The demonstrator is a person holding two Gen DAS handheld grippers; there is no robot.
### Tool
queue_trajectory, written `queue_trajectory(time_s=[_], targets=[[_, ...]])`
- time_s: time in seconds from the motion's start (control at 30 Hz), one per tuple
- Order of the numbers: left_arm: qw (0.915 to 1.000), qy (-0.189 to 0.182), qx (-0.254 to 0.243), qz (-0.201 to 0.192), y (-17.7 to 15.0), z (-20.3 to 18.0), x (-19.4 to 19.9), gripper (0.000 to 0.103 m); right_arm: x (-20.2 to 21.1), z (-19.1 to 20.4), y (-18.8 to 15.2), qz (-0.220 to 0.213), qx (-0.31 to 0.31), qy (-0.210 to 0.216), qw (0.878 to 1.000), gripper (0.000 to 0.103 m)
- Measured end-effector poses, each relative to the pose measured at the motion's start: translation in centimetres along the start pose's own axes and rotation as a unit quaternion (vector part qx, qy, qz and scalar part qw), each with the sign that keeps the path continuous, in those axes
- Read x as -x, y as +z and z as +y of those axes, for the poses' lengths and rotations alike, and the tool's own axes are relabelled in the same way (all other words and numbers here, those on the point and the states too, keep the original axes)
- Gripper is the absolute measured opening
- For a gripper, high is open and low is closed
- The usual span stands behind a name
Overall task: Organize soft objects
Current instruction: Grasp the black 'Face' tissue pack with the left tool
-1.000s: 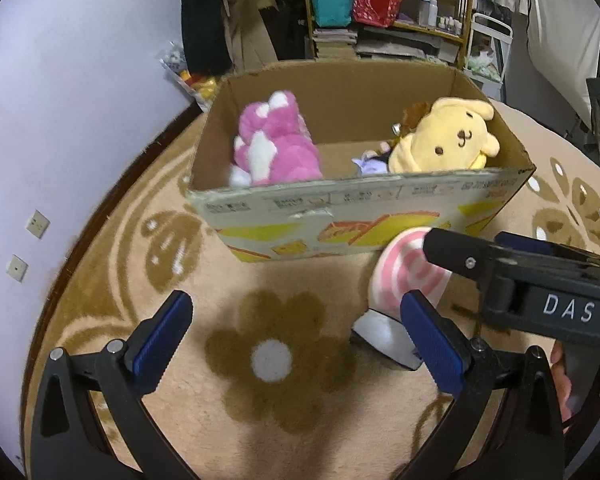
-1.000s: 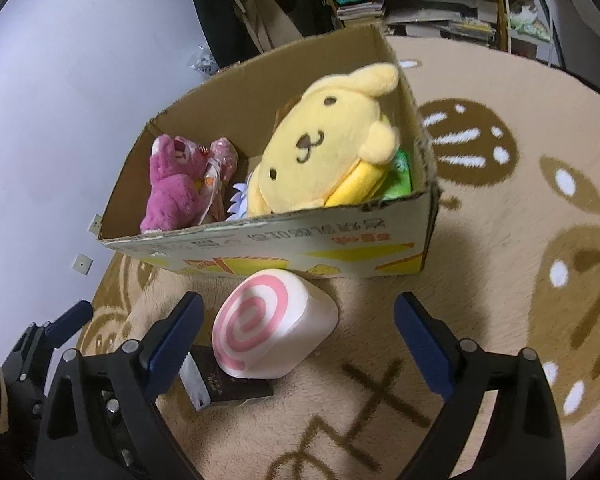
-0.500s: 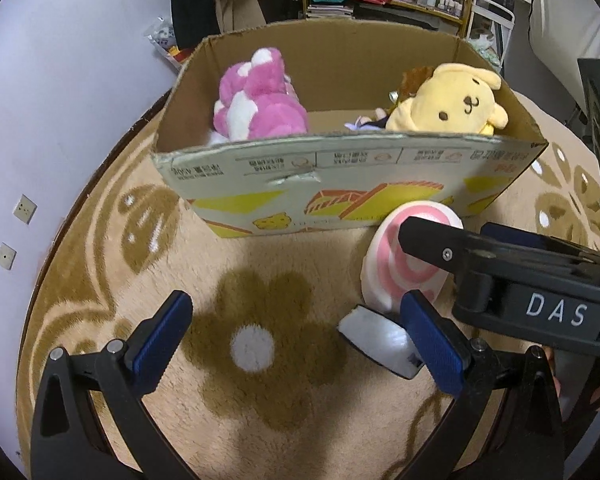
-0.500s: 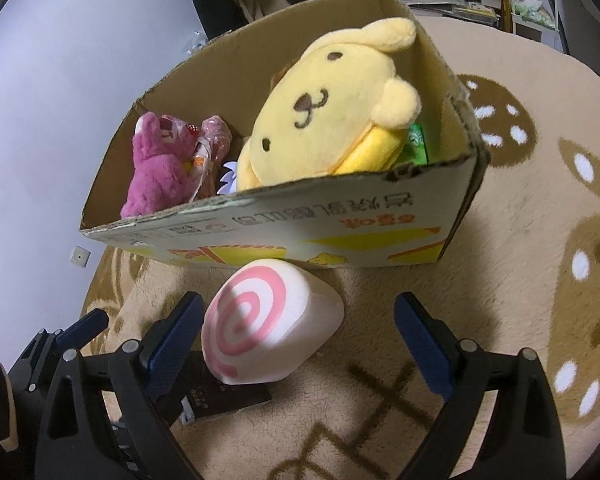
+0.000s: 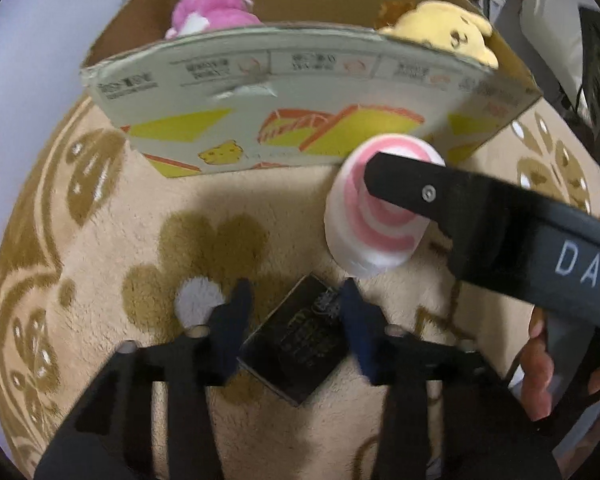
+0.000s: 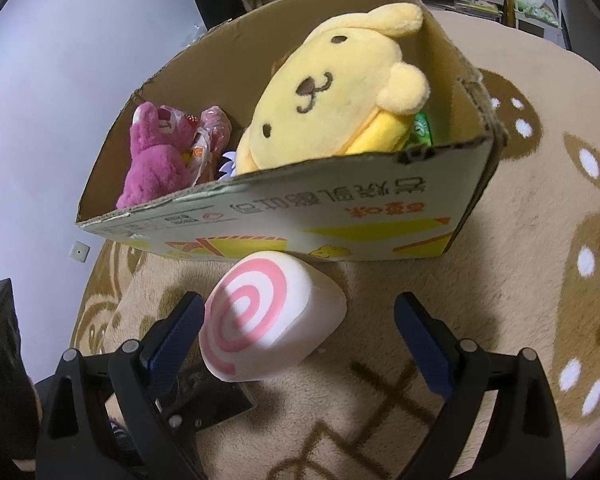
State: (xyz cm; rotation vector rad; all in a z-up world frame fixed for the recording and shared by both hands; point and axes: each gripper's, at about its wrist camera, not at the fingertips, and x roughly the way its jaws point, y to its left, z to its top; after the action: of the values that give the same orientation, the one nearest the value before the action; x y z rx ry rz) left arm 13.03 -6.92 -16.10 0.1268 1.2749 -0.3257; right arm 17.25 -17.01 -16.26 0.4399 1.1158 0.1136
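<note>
Black card blurred between left hand-held gripper pads, contact unclear; right hand-held gripper open.

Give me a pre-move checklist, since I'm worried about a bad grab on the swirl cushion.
1. Right gripper open, jaws on either side of the swirl cushion: ok.
2. Cushion centred between jaws: not ok, it sits nearer the left one.
3. Cardboard box top open: ok.
4. Free room beside the yellow dog plush: cannot tell.
5. Left gripper gripping the dark packet: cannot tell.
</note>
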Motion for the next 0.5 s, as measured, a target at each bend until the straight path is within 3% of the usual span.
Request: queue_trajectory(time_s=[0.03,0.1,0.3,0.4,0.43,0.47,0.5], targets=[[1.0000,-0.009,0.000,0.004,0.0,0.0,-0.1,0.024,-0.1,0.0,0.0,0.002,0.000,0.001,1.000,0.100],[0.9999,-0.010,0.002,0.006,-0.2,0.0,0.0,0.020,-0.5,0.1,-0.1,0.007,0.000,0.003,1.000,0.100],[0.9994,-0.025,0.015,0.016,-0.2,0.9,-0.4,0.026,-1.5,0.7,-0.4,0.014,0.002,0.003,1.000,0.100],[0.9986,-0.039,0.019,0.030,-0.2,2.1,-0.8,0.041,-1.7,0.8,-0.4,0.016,0.003,0.002,1.000,0.100],[0.9987,-0.037,0.018,0.030,-0.2,2.4,-0.6,0.056,-1.7,0.8,-0.4,0.016,0.003,0.003,1.000,0.100],[0.9989,-0.035,0.015,0.028,-0.2,2.3,-0.4,0.063,-1.8,0.9,-0.5,0.016,0.002,0.003,1.000,0.100],[0.9991,-0.033,0.009,0.025,-0.3,2.3,-0.2,0.063,-1.7,0.9,-0.5,0.016,0.002,0.004,1.000,0.100]])
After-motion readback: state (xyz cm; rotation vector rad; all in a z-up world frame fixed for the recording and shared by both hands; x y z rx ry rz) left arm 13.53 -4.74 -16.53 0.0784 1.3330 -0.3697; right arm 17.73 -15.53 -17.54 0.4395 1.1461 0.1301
